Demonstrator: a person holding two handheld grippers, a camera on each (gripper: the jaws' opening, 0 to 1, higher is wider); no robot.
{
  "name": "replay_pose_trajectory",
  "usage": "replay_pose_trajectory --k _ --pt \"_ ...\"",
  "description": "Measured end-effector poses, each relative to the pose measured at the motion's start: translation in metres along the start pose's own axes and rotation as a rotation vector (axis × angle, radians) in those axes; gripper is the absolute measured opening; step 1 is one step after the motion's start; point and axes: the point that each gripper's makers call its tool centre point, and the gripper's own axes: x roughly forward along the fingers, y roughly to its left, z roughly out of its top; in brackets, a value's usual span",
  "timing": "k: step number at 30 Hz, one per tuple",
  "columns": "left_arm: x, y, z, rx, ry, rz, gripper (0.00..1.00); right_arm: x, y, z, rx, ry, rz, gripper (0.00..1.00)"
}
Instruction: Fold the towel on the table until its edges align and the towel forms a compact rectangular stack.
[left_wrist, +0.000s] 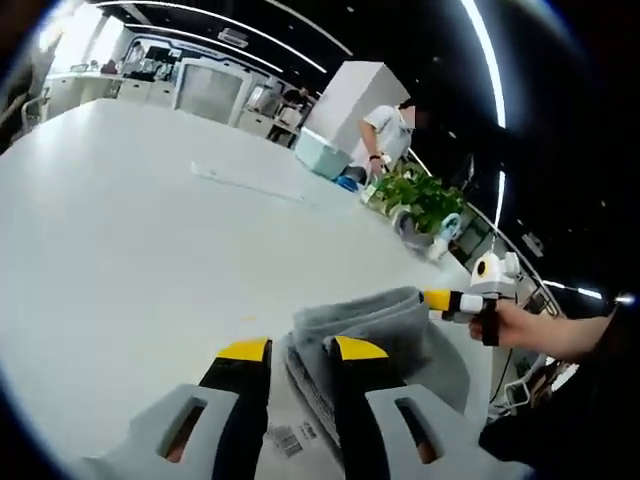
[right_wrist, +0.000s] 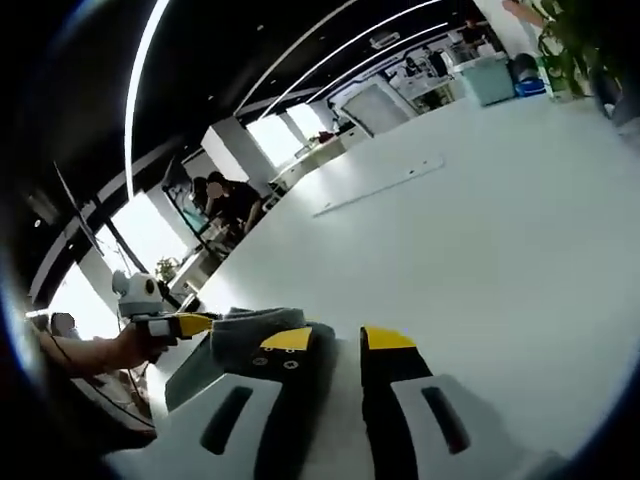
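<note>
A grey towel (left_wrist: 385, 325) lies folded in a small heap near the table's edge. My left gripper (left_wrist: 302, 350) hovers low over its near side, open, and the towel's layered edge runs into the gap between the yellow-tipped jaws. In the left gripper view, the right gripper (left_wrist: 452, 300) comes in from the right in a person's hand (left_wrist: 515, 325), its yellow tip touching the towel's far corner. From the right gripper view, the towel (right_wrist: 240, 328) sits left of my right gripper (right_wrist: 335, 340), which is open over bare table. The left gripper (right_wrist: 180, 325) points at the towel from the left.
The wide white table (left_wrist: 150, 230) stretches away, with a long thin white strip (left_wrist: 245, 182) lying on it. A potted plant (left_wrist: 415, 200) and a light blue bin (left_wrist: 322, 155) stand at its far edge. People stand and sit beyond the table.
</note>
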Motion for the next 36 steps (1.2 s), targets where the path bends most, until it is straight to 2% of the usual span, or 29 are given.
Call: replay_pose_trajectory --k 3,5,7,10,14,16,18,20,24,27,31,34,36 --pt "-0.013 0.012 0.024 0.007 -0.089 0.062 0.21 -0.013 -0.026 0.014 0.017 -0.05 -0.113 0.13" --pt "-0.022 0.014 0.038 0.056 -0.126 0.068 0.2 -0.022 -0.031 0.025 -0.003 -0.089 -0.133 0.1" --pt "-0.029 0.012 0.044 0.07 -0.126 0.067 0.18 -0.032 -0.028 0.04 -0.012 -0.14 -0.135 0.07" --pt "-0.035 0.005 0.048 0.091 -0.134 0.053 0.13 -0.041 -0.019 0.049 -0.047 -0.164 -0.127 0.0" --pt "-0.034 0.005 0.038 0.123 -0.092 0.07 0.08 -0.047 -0.001 0.054 -0.107 -0.178 -0.101 0.0" --pt "-0.035 -0.001 0.033 0.115 -0.075 0.047 0.02 -0.046 0.014 0.049 -0.192 -0.153 -0.071 0.0" --pt "-0.036 -0.011 0.032 0.119 -0.072 0.02 0.01 -0.043 0.027 0.041 -0.273 -0.117 -0.042 0.0" --pt "-0.038 -0.025 0.029 0.165 -0.057 -0.014 0.01 -0.04 0.039 0.029 -0.341 -0.077 0.006 0.0" --pt "-0.041 -0.047 0.022 0.208 -0.046 -0.08 0.01 -0.038 0.062 0.017 -0.389 -0.043 0.075 0.0" --pt "-0.045 -0.063 0.01 0.248 -0.011 -0.134 0.01 -0.038 0.073 0.007 -0.462 0.0 0.097 0.0" --pt "-0.046 -0.079 -0.01 0.26 0.038 -0.184 0.01 -0.04 0.078 -0.005 -0.478 0.049 0.11 0.0" --pt "-0.045 -0.086 -0.026 0.264 0.068 -0.209 0.01 -0.041 0.078 -0.024 -0.567 0.124 0.112 0.0" --pt "-0.044 -0.09 -0.032 0.261 0.08 -0.216 0.01 -0.041 0.086 -0.033 -0.569 0.145 0.139 0.0"
